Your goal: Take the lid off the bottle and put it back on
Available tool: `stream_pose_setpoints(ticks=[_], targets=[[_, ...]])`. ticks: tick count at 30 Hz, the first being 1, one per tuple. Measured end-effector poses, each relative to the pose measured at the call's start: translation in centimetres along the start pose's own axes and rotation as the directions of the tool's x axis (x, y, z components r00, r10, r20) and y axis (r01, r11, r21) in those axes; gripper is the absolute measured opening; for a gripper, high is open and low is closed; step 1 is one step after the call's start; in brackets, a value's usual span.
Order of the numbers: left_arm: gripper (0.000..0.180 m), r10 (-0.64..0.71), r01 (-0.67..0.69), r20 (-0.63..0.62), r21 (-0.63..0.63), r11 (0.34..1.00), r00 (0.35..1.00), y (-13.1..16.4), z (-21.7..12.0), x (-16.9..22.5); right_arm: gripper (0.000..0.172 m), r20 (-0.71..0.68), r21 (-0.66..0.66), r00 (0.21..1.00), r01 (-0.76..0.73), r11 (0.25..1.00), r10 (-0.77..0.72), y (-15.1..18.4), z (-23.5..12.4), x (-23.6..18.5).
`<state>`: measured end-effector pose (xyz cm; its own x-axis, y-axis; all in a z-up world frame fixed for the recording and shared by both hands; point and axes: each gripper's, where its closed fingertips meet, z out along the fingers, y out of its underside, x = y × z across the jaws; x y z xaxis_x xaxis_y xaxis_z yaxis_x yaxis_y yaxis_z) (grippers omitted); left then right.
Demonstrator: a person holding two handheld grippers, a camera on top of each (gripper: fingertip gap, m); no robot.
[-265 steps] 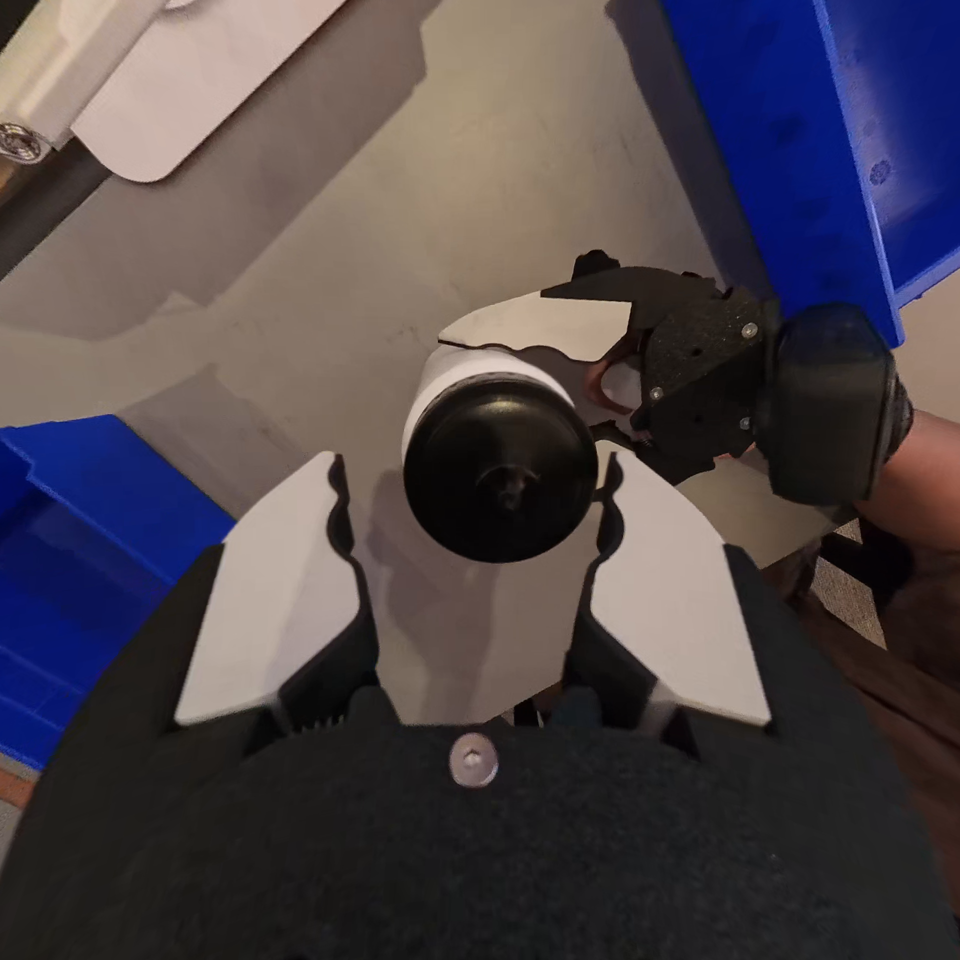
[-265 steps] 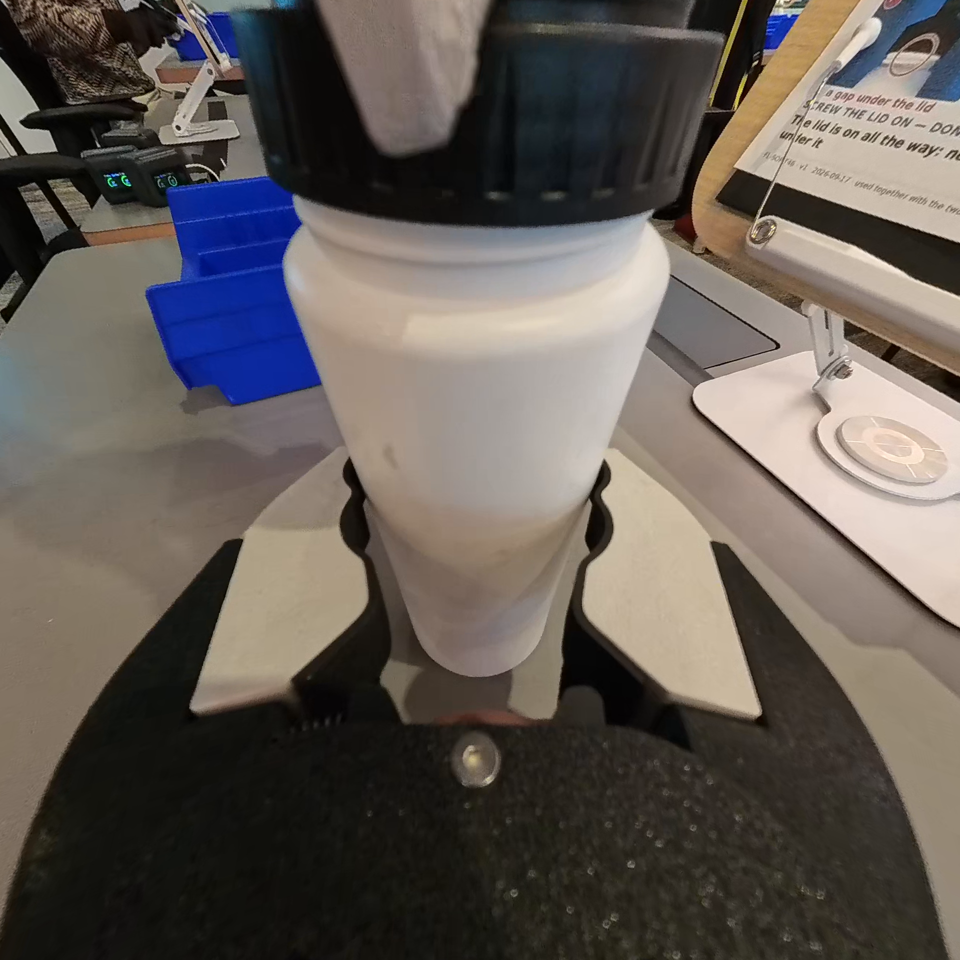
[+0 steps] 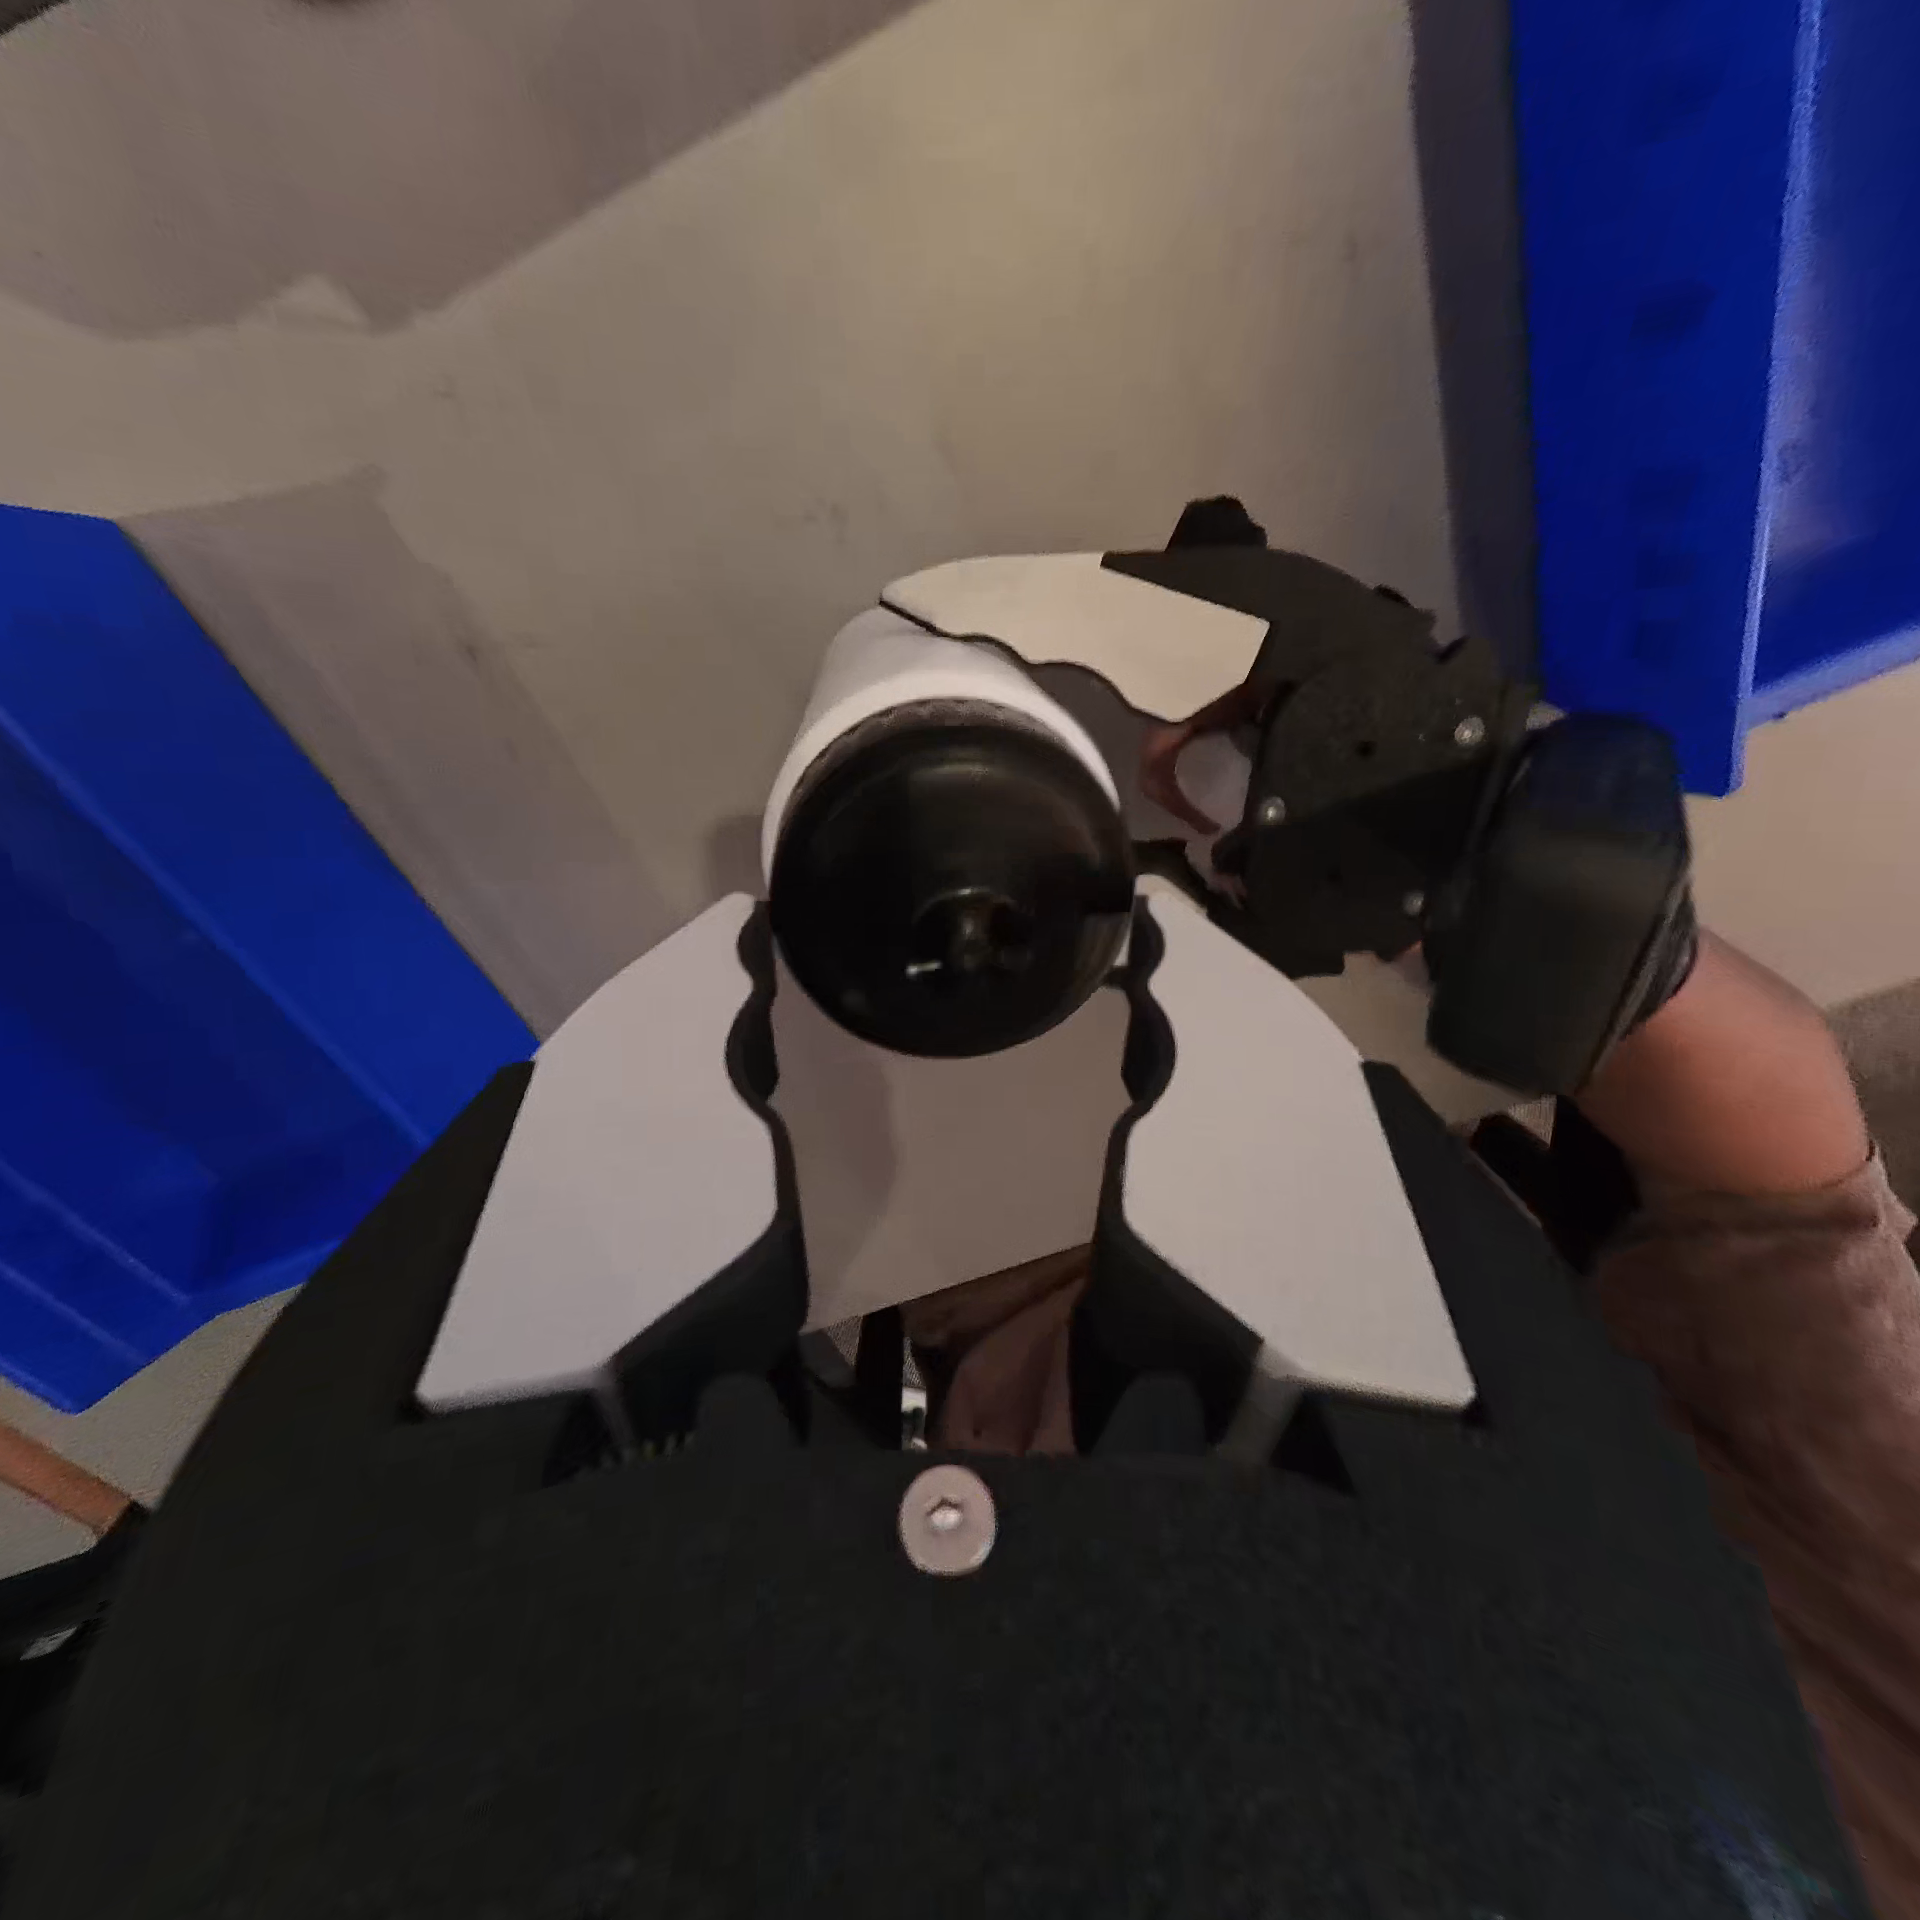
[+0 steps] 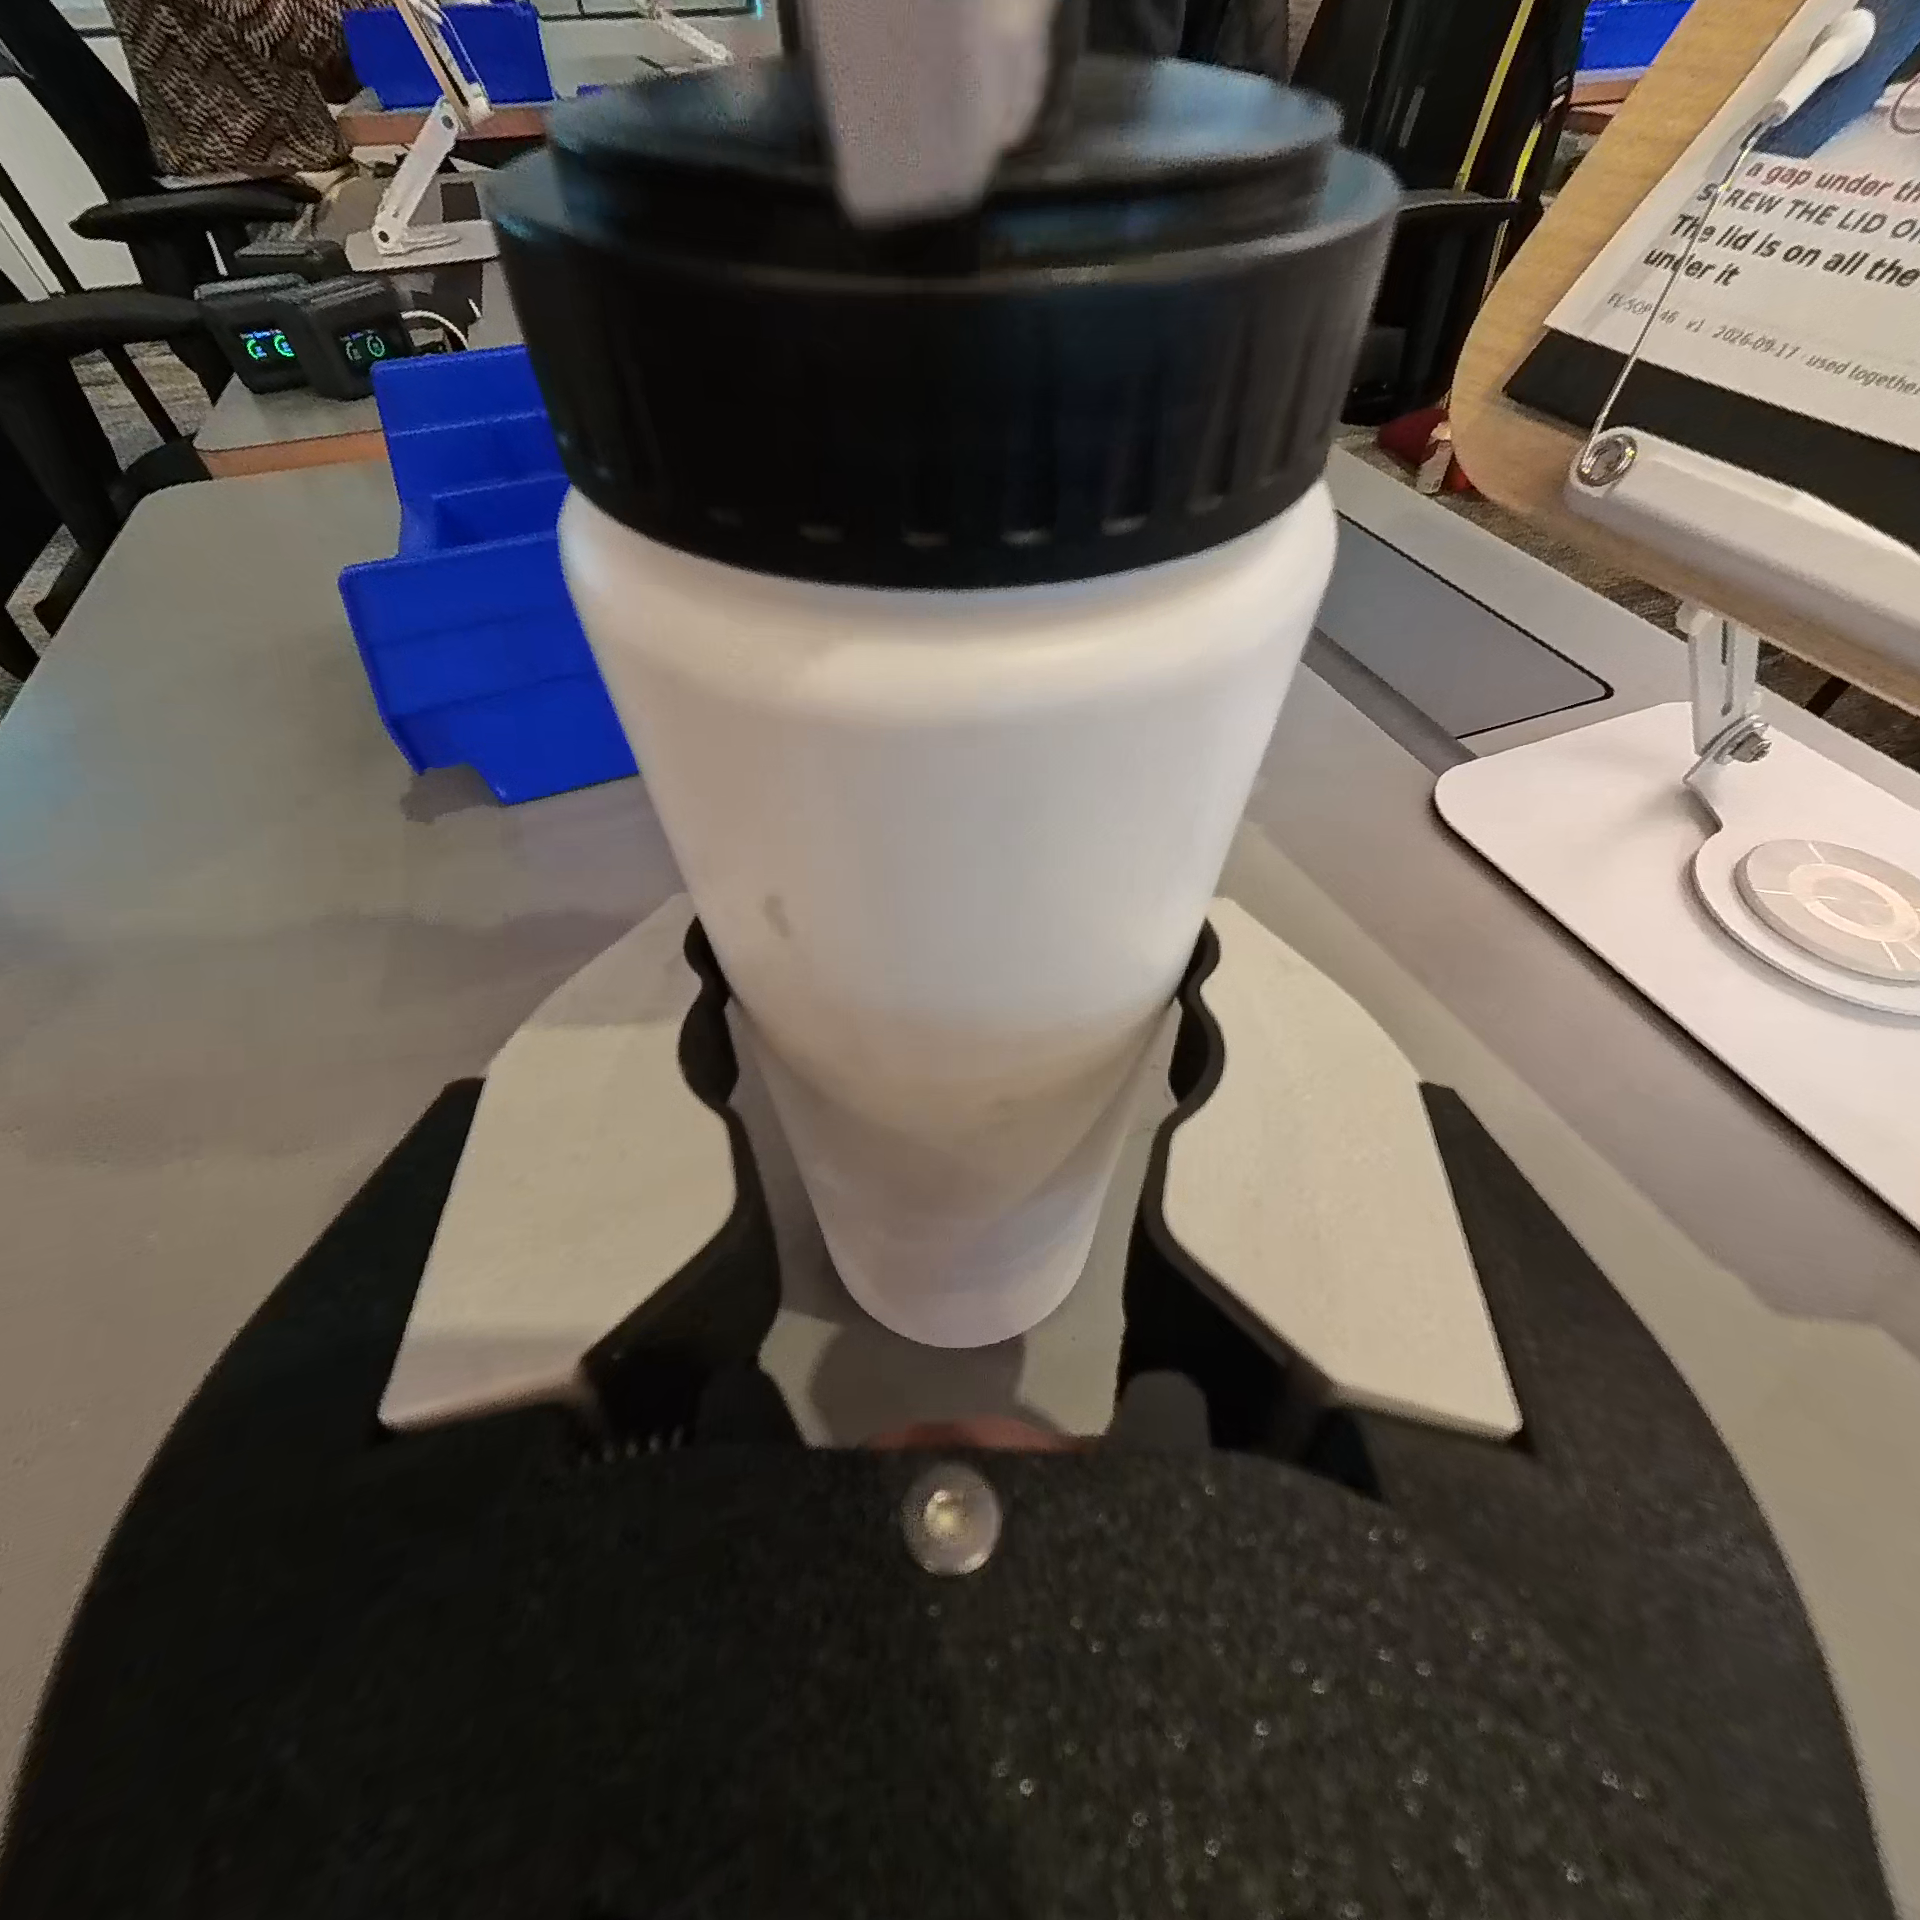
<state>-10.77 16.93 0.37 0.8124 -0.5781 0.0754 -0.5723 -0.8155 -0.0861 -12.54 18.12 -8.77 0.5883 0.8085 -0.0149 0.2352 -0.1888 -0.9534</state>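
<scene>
Bottles: one white bottle (image 4: 935,831), upright on the grey bench (image 4: 208,935).
Lids: one black ribbed lid (image 4: 935,416), seated on the bottle's top, a small spout at its centre in the left wrist view.
Hand-held grippers: two. The right hand-held gripper (image 4: 951,997) is clamped on the bottle's lower body, its pads pressed to both sides. The left hand-held gripper (image 3: 951,935) comes from above, its fingers (image 3: 665,1039) closed against the lid's rim on either side.
Blue bins: two in the left wrist view, one (image 3: 156,935) at left and one (image 3: 1714,312) at upper right; one (image 4: 468,623) shows behind the bottle in the right wrist view.
Stands: one white stand (image 4: 1714,883) with a clipped instruction sheet, at right.
Edges and room: bare bench lies left of the bottle up to the blue bin; the stand's base plate sits near on the right; the bench's front edge runs just under the left hand-held gripper.
Look: smooth white body narrowing toward the base, one small dark mark low on its side.
</scene>
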Motion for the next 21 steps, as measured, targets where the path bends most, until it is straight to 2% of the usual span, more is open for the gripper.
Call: stream_pose_setpoints(ticks=[4, 8, 10, 12, 14, 18, 21], targets=[[0.066, 0.008, -0.007, 0.064, -0.012, 1.0, 0.998, -0.4, 0.4, -0.1, 0.083, 0.0, -0.001, 1.0, -0.001, 1.0, 0.001, 0.0, 0.0, 0.0], [0.066, 0.019, -0.017, 0.054, -0.026, 1.0, 0.998, -0.3, 0.5, -0.2, 0.083, 0.001, 0.0, 1.0, 0.0, 1.0, 0.0, 0.0, 0.0, 0.0], [0.066, 0.107, -0.106, 0.046, -0.034, 0.994, 0.993, -0.3, 0.5, -0.2, 0.083, 0.0, 0.0, 1.0, 0.0, 1.0, 0.0, 0.0, 0.0, 0.0], [0.066, 0.286, -0.284, 0.039, -0.047, 0.958, 0.957, -0.2, 0.5, -0.1, 0.083, 0.004, 0.001, 1.0, 0.001, 1.0, -0.001, 0.0, 0.0, -0.1], [0.066, 0.465, -0.463, 0.021, -0.062, 0.884, 0.885, 0.0, 0.5, -0.1, 0.083, 0.006, 0.0, 1.0, 0.003, 1.0, -0.003, 0.0, 0.0, -0.2], [0.067, 0.745, -0.746, -0.048, -0.098, 0.659, 0.665, 0.5, 0.5, -0.3, 0.083, 0.021, 0.003, 1.0, 0.007, 1.0, -0.007, -0.1, 0.2, -0.6], [0.067, 0.9, -0.903, -0.094, -0.11, 0.414, 0.425, 0.9, 0.4, -0.4, 0.083, 0.027, 0.002, 1.0, 0.01, 1.0, -0.01, -0.1, 0.3, -0.9]])
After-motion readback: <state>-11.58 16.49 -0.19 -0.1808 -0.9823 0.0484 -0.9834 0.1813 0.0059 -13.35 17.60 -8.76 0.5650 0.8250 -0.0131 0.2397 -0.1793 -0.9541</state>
